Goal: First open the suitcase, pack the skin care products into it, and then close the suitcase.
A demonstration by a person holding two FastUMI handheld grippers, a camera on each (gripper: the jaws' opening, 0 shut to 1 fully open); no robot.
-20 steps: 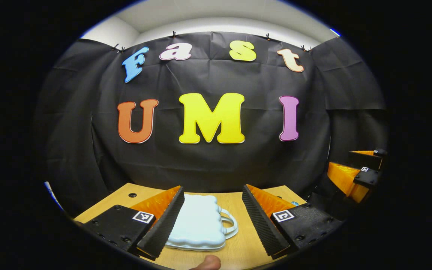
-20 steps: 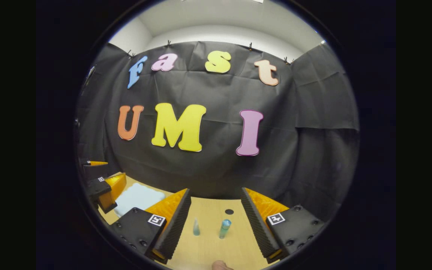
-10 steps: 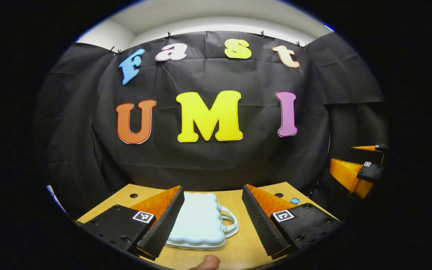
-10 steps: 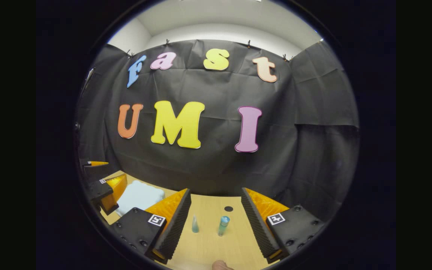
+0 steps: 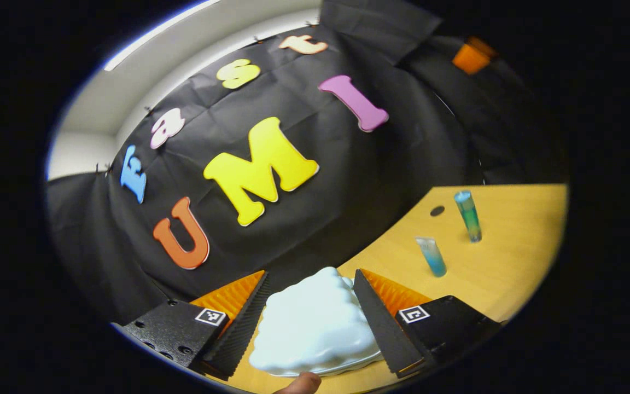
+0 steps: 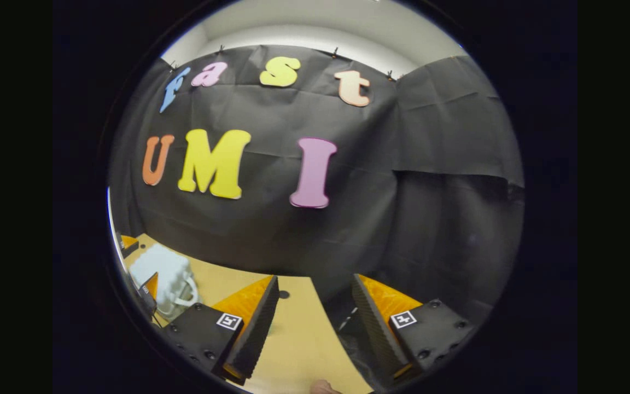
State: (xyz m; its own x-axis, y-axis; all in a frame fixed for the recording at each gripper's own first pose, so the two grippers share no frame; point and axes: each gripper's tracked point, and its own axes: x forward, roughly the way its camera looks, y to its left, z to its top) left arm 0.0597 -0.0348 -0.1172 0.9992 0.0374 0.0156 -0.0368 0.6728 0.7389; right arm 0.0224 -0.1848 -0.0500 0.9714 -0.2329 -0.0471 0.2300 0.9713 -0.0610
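Suitcase (image 5: 315, 328), pale, closed, lies on the wooden table (image 5: 512, 273) between the spread fingers of the left gripper (image 5: 310, 323); contact unclear. Right gripper (image 6: 315, 323) gapes empty. Two bottles (image 5: 431, 255) stand nearby.

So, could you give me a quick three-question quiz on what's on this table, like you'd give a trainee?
1. True or false: the white suitcase lies open.
2. How many small bottles stand on the wooden table?
3. What sits between the fingers of the left claw? A) the suitcase B) a bottle C) nothing

Key: 1 false, its lid is down; 2 two; 3 A.
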